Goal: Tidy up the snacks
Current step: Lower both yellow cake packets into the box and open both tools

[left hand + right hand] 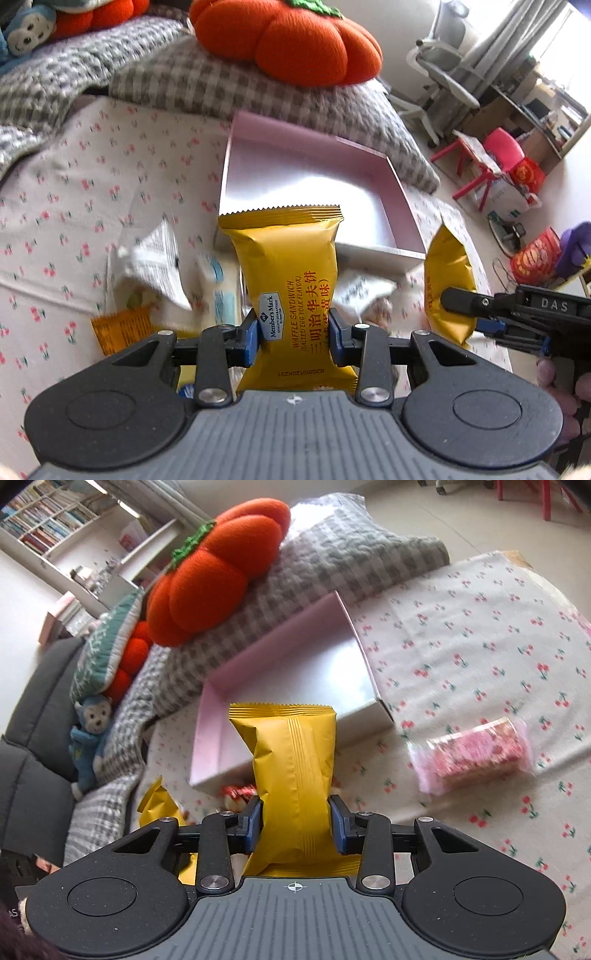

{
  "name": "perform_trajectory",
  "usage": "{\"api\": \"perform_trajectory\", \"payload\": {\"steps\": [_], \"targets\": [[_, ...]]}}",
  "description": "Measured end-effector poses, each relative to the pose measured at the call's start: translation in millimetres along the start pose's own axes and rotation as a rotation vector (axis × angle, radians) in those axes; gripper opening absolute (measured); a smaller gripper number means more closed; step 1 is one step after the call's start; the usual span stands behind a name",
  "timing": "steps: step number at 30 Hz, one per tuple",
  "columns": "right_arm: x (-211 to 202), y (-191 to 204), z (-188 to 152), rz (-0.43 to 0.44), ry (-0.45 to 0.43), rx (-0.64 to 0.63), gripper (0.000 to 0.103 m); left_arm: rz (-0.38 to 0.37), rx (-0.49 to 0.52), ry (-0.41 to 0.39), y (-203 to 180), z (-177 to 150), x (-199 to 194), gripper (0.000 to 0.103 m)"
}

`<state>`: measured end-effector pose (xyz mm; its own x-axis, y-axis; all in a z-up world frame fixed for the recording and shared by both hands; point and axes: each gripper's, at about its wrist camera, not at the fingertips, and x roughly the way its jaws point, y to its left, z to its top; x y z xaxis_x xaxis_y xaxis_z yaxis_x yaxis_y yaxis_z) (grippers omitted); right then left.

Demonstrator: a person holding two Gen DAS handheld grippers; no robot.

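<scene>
Where each pair of tongs pinches a packet, the pouch dents slightly between the pads: light, air-filled foil, slick, with brittle wafer inside.

Item 1: yellow waffle packet (286, 280), clamped low across its width by the left tongs (291, 334), held above the cherry-print cloth (74, 192).

Item 2: second yellow packet (291, 775), clamped likewise by the right tongs (297, 825).

Destination, judged: empty pink box (400, 192) just beyond both. Grip mid-body, gently; avoid crimped ends.

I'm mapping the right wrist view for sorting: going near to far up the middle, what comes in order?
right gripper → yellow snack packet clamped between its pads → pink box → grey checked blanket → orange pumpkin cushion.
</scene>
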<state>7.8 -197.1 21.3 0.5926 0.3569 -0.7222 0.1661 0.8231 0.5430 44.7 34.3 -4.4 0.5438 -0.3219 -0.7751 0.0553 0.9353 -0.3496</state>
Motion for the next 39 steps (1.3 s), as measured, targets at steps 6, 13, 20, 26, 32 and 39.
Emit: {"api": "perform_trajectory", "payload": {"steps": [6, 13, 20, 26, 32, 39], "targets": [[7.1, 3.1, 17.5, 0.025, -0.051, 0.039, 0.036, 0.041, -0.015, -0.033, -2.8, 28.1, 9.6, 0.033], [17.0, 1.6, 40.2, 0.056, -0.126, 0.083, 0.036, 0.032, -0.025, -0.086, -7.0, 61.2, 33.5, 0.033], [44.8, -1.9, 56.0, 0.024, -0.151, 0.069, 0.037, 0.053, 0.015, -0.109, -9.5, 74.8, 60.5, 0.033], [68.8, -1.4, 65.1, -0.045, -0.162, 0.007, 0.037, 0.089, 0.044, -0.087, -8.9, 83.6, 83.2, 0.033], [75.7, -1.6, 68.7, -0.092, -0.183, -0.039, 0.037, 0.120, 0.036, -0.054, -11.3, 83.2, 98.9, 0.033], [76.8, 0.3, 68.4, -0.087, -0.201, -0.052, 0.039, 0.134, 0.059, -0.054, -17.5, 80.2, 99.4, 0.039]]}}
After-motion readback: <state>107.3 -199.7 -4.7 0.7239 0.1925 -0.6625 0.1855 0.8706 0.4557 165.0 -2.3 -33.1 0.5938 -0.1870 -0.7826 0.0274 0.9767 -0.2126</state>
